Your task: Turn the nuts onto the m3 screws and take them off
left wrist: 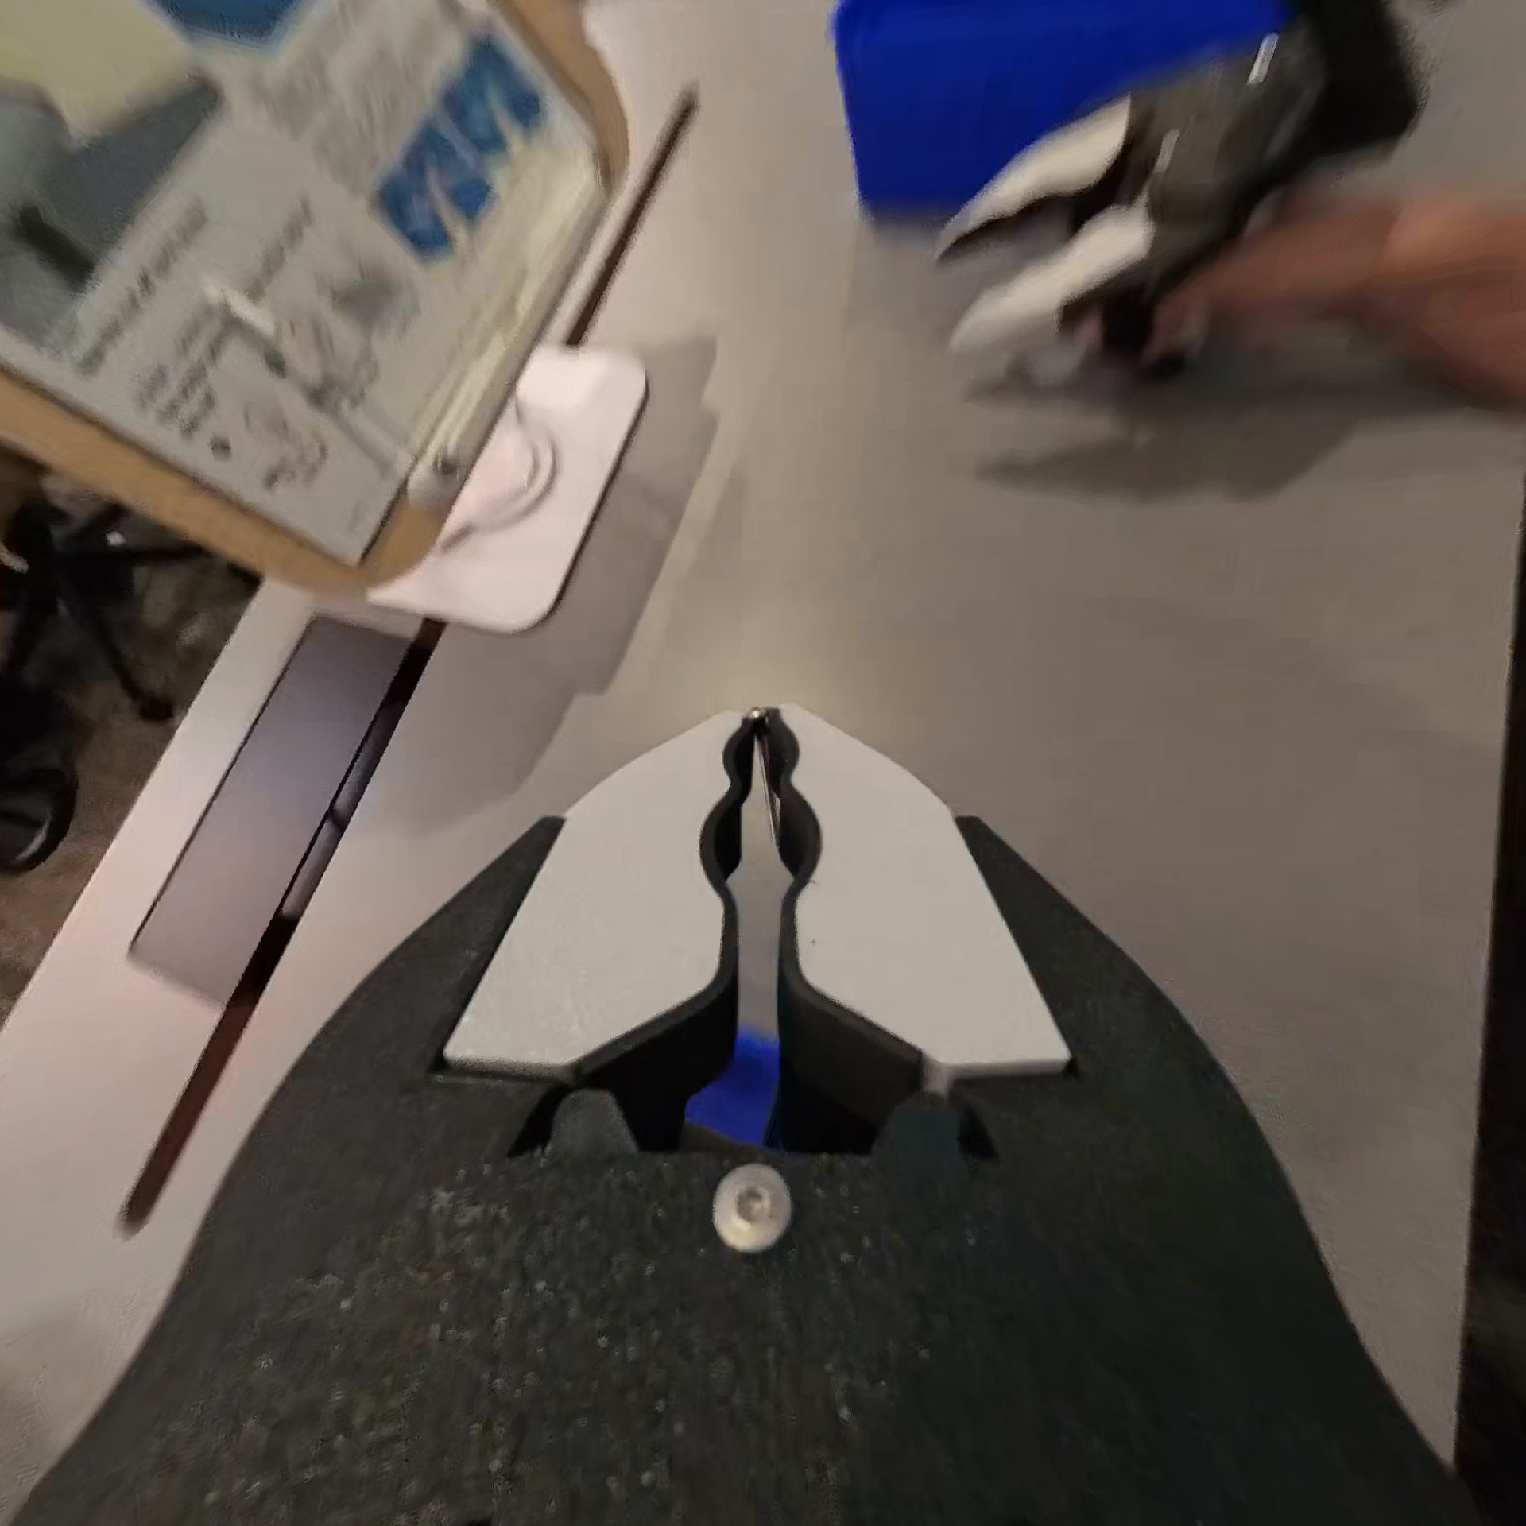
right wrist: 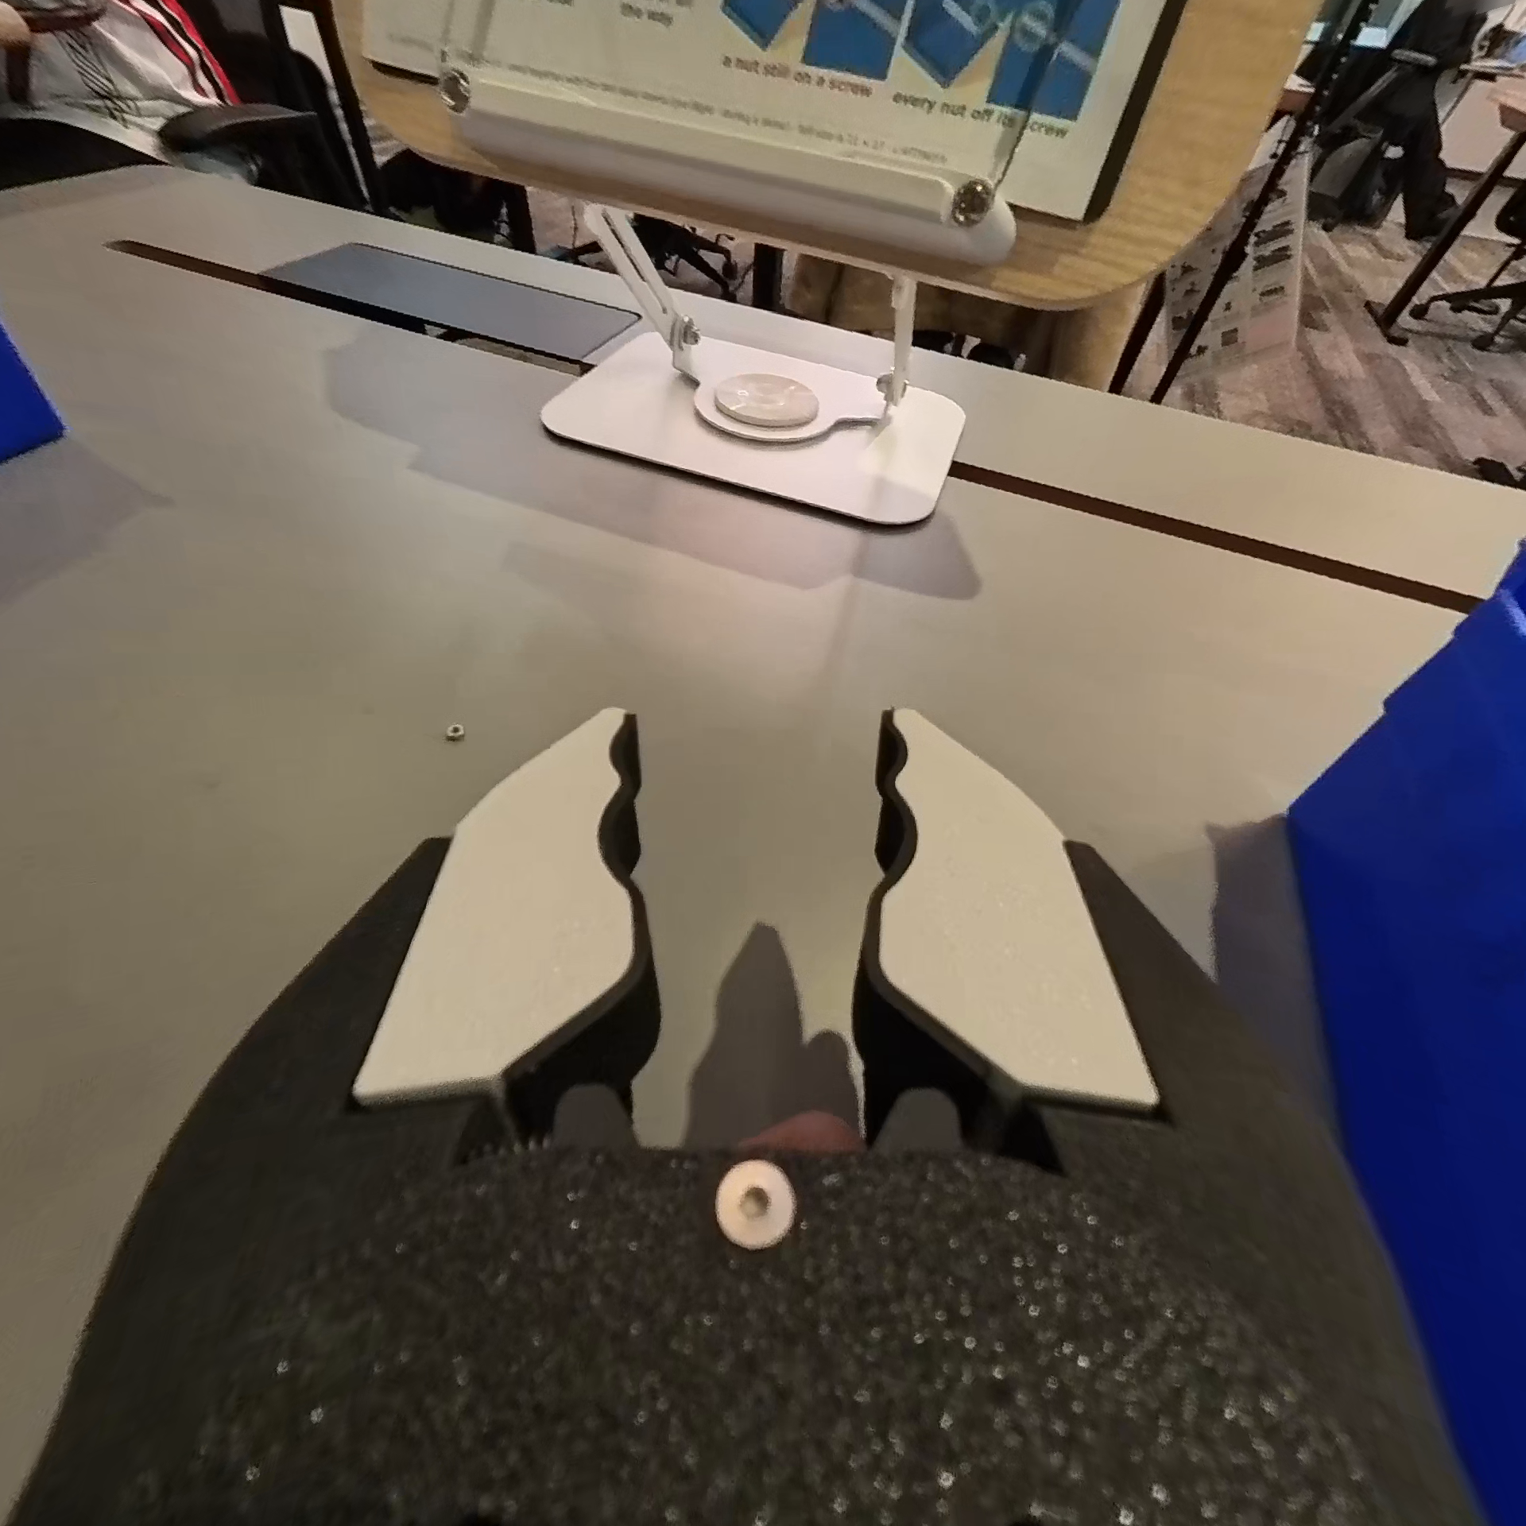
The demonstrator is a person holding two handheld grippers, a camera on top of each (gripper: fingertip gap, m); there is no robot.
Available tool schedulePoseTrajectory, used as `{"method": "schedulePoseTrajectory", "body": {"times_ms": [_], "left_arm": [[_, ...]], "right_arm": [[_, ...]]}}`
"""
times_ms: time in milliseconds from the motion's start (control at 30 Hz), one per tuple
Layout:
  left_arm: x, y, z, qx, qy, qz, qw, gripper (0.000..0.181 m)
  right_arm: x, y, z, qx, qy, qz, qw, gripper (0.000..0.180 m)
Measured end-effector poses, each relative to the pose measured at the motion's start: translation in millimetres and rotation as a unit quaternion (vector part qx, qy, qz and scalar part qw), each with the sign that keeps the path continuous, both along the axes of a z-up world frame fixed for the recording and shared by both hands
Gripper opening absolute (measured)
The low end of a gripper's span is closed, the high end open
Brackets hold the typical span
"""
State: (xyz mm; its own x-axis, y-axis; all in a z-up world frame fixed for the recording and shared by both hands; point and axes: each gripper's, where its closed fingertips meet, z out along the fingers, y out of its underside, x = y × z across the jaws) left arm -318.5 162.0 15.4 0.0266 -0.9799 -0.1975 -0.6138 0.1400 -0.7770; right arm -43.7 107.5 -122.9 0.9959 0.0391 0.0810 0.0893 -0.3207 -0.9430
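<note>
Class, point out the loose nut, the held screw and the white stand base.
nut [right wrist: 452, 732], right wrist view, its top.
screw [left wrist: 766, 776], left wrist view, its shaft.
stand base [right wrist: 900, 471], right wrist view, bare plate.

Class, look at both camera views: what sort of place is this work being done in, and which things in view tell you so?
Probably a shared office or lab workspace. A grey desk carries an instruction board on a white stand; behind it are rolling office chairs on carpet and other desks.

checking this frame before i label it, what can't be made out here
- Left wrist view: the screw in the closed left gripper is mostly hidden by the fingers.
- Left wrist view: right gripper is motion-blurred; contents unclear.
- Right wrist view: the nut is too small for detail.
- Blue bins are cut off by edges.
</note>
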Motion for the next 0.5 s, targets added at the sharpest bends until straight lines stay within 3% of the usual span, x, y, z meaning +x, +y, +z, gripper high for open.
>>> {"method": "schedulePoseTrajectory", "body": {"times_ms": [167,267,367,500], "left_arm": [[61,-42,-9,0.002,-0.096,0.072,0.993,0.003],[87,-77,-14,-0.061,-0.19,0.08,0.977,0.003],[101,-94,-21,-0.117,-0.256,0.075,0.957,0.003],[114,-104,-20,-0.159,-0.309,0.054,0.936,0.002]], "right_arm": [[-9,-1,2,0.006,0.005,0.033,0.999,0.054],[-25,-5,8,0.018,0.023,0.084,0.996,0.049],[-54,-15,13,0.031,0.019,0.176,0.984,0.047],[-110,-49,31,0.054,0.077,0.322,0.942,0.031]]}}
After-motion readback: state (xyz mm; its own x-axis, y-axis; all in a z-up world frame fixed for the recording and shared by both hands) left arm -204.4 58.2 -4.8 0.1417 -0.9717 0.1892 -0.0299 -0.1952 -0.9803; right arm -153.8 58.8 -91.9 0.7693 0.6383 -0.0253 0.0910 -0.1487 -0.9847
